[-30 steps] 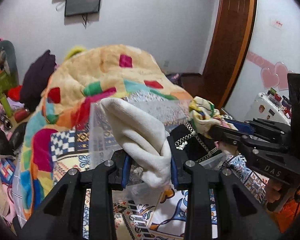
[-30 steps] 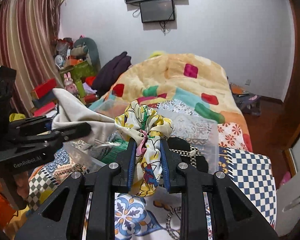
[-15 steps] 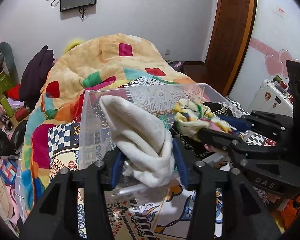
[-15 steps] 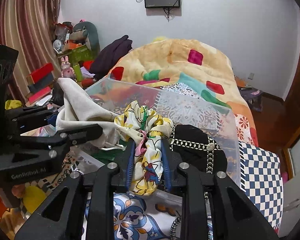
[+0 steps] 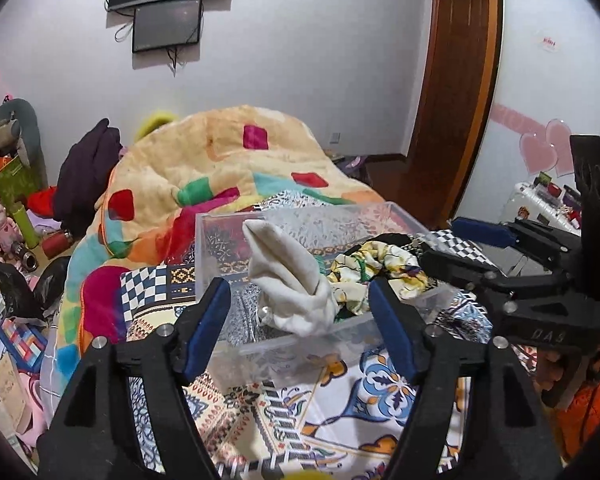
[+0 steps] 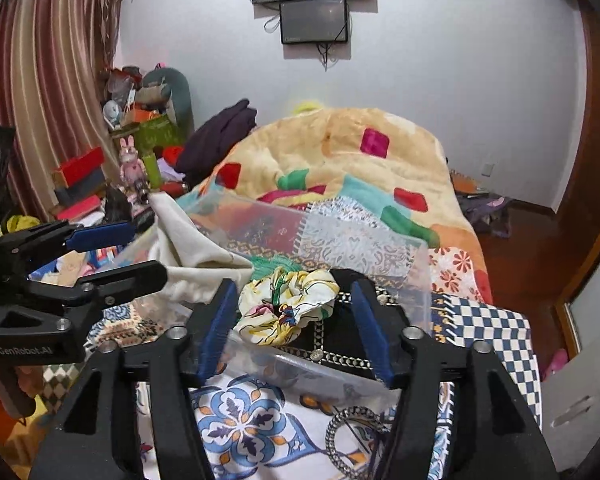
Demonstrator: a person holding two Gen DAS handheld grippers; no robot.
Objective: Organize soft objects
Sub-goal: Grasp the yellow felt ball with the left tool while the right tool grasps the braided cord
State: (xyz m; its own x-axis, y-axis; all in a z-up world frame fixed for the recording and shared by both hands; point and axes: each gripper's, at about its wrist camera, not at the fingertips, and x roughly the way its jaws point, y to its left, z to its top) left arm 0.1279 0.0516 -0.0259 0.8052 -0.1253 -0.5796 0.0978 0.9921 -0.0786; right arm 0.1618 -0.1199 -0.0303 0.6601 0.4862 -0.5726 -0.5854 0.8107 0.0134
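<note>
Left wrist view: the left gripper [image 5: 298, 312] stands wide, its 2 blue-padded fingers [image 5: 206, 328] spread apart and touching nothing. Straight ahead between them, the cream cloth [image 5: 290, 280] sits bunched up at the near wall of the clear plastic box [image 5: 220, 236], 1 pointed end sticking up above the rim. Just right of the cloth, inside the box, lies the floral scrunchie [image 5: 374, 264], with a dark item behind it that is hard to make out. The box rests on the patterned bedspread [image 5: 340, 408], and beyond it rises the peach quilt [image 5: 220, 152] with coloured squares. Far right, the right gripper [image 5: 448, 244] reaches in over the box's right side.

Right wrist view: the right gripper [image 6: 294, 328] is wide too, its fingers either side of the near wall of the box [image 6: 352, 240] and clear of the cloth items. Dead ahead between them, the floral scrunchie [image 6: 286, 304] lies loose in the box, resting partly on a black pouch with gold trim [image 6: 340, 344]. Ahead and to the left, the cream cloth [image 6: 188, 252] drapes over the box's left edge, with something green [image 6: 276, 264] peeking out behind the scrunchie. At far left, the left gripper [image 6: 140, 252] hangs spread, 1 finger above the cloth and 1 below. Below the box, the bedspread [image 6: 240, 420] shows blue flower medallions.
</note>
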